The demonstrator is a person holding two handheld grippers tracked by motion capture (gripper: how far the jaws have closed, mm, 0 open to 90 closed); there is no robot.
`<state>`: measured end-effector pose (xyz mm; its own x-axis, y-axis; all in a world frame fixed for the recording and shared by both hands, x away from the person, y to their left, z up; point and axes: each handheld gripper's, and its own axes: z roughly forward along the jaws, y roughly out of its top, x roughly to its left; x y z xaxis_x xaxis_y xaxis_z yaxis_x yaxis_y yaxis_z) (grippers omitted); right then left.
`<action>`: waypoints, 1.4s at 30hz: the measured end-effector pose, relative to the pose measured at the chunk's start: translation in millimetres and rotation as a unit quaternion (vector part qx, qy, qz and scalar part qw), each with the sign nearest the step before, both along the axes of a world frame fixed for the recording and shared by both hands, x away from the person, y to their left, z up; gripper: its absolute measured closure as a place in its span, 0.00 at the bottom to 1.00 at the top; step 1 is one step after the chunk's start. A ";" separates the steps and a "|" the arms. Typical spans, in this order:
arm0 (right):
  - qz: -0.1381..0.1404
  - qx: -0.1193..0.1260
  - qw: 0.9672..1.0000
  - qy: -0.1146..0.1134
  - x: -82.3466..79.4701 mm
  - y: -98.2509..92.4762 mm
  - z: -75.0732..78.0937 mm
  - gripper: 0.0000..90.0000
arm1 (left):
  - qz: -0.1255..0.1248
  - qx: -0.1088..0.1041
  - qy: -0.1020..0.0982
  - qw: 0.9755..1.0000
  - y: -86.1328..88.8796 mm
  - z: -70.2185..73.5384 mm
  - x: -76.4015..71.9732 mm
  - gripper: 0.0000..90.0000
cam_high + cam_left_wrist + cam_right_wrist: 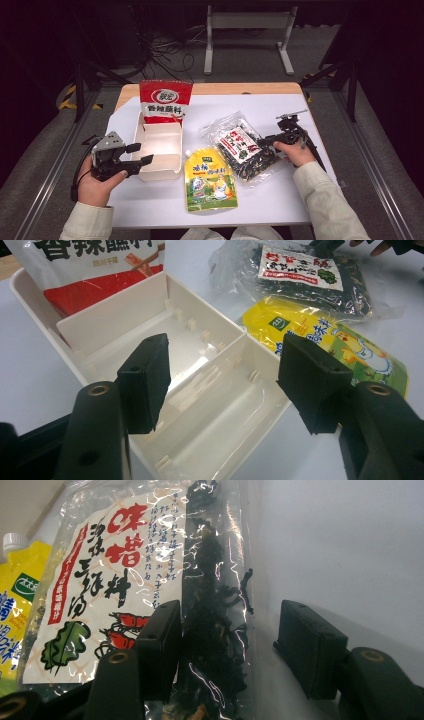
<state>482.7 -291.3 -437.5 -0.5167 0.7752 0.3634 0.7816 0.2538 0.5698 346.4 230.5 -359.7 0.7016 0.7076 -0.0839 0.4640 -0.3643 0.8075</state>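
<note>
You had a red snack bag [165,101] propped at the far end of the white divided tray [159,170], centre-left of the high view; a yellow spouted pouch [209,179] lay lower centre on the white table [280,200].

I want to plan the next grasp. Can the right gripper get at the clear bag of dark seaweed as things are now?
Probably yes. The right gripper is already at the edge of the seaweed bag, jaws open, with the bag's edge between them and nothing in the way.

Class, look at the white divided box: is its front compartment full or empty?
Empty. The white box shows a bare floor in that compartment; the red packet stands in its far compartment.
</note>
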 end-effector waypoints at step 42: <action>0.038 -0.077 0.996 0.013 -6.8 24.3 17.3 0.91 | -0.008 0.000 0.002 1.000 -6.5 -1.6 2.9 0.42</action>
